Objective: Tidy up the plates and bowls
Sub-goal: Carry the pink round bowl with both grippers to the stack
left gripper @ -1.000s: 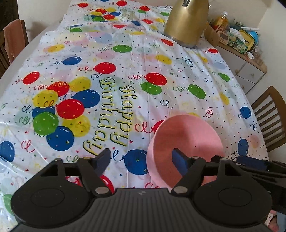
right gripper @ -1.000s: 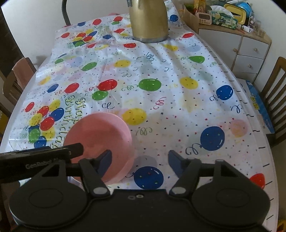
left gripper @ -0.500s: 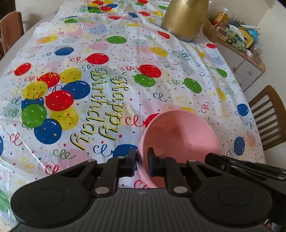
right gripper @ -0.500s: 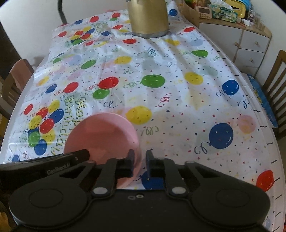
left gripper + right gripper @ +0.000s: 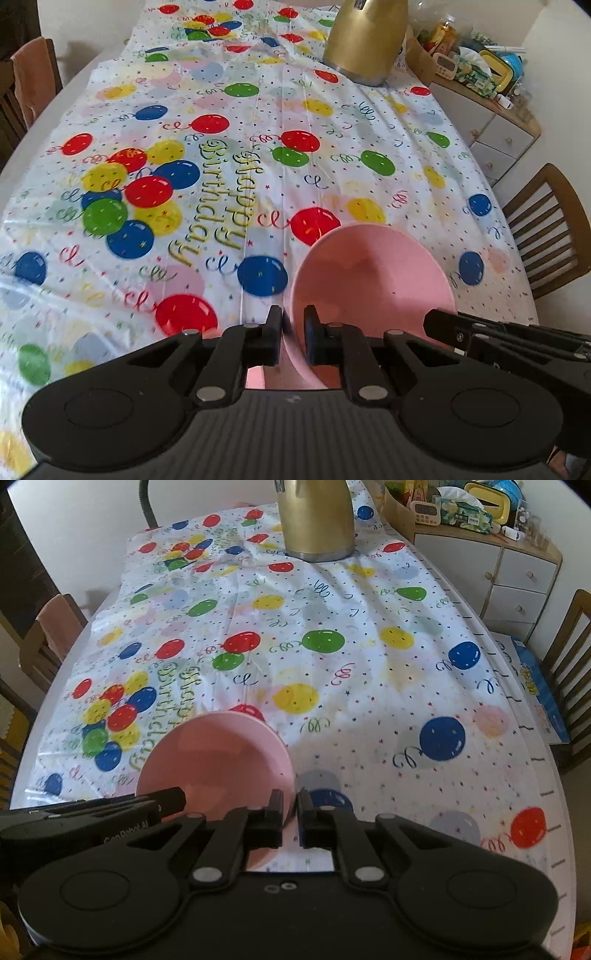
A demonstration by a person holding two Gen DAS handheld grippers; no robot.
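the pink bowl (image 5: 373, 273) looks like smooth matt plastic. beneath it, a thin glossy creased tablecloth (image 5: 258, 122); beyond it, a brushed gold metal kettle (image 5: 364, 40). matt black plastic claws.

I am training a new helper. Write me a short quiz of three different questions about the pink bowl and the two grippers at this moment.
1. True or false: both grippers clamp the rim of the pink bowl.
2. Which gripper holds the bowl's left side: left gripper or right gripper?
3. What tall thing stands at the table's far end?

Key: 1. True. 2. The left gripper. 3. A gold kettle.
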